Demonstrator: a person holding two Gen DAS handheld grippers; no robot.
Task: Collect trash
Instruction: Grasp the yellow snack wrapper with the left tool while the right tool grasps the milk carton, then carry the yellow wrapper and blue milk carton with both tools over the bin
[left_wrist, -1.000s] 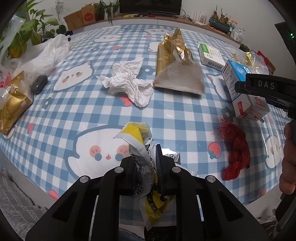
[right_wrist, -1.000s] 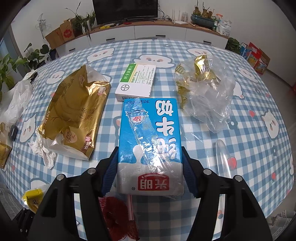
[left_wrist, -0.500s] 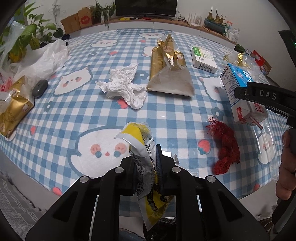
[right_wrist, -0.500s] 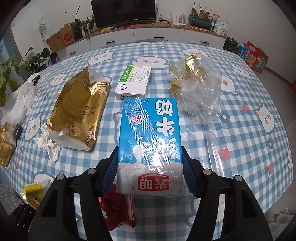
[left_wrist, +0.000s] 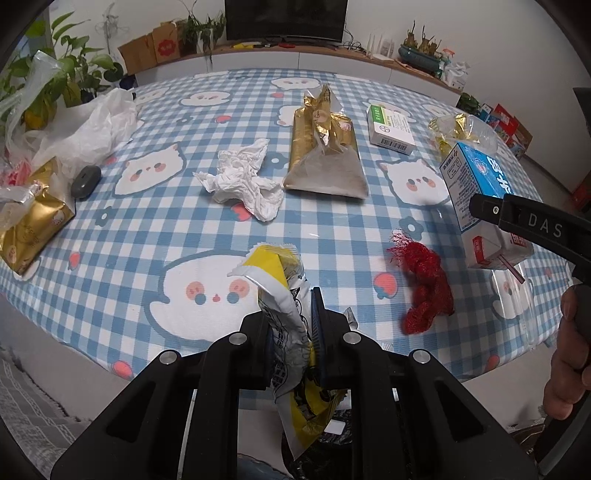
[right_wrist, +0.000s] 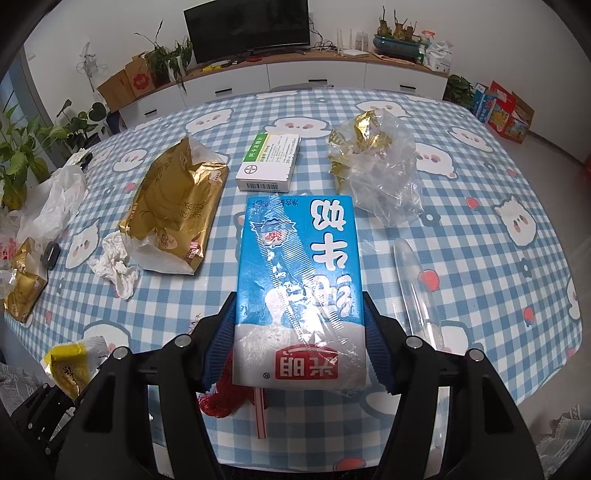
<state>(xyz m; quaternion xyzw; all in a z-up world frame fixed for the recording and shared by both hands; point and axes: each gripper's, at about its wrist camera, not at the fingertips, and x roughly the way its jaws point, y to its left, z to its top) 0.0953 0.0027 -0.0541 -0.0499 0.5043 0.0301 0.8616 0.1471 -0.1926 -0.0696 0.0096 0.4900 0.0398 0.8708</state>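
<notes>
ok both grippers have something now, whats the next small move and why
Probably carry both loads off the table to a trash bag, which isn't clearly in view. The left gripper pinches the yellow wrapper; the right gripper clamps the blue milk carton.

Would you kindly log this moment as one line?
left gripper: shut on crumpled yellow-and-white wrapper | right gripper: shut on blue-and-white milk carton | both above checked tablecloth

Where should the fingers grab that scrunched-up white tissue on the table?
Probably from straight above, pinching the crumpled tissue at its puffy middle hump. It lies loose and low on the tablecloth, with thin floppy corners that would likely slip or tear.
</notes>
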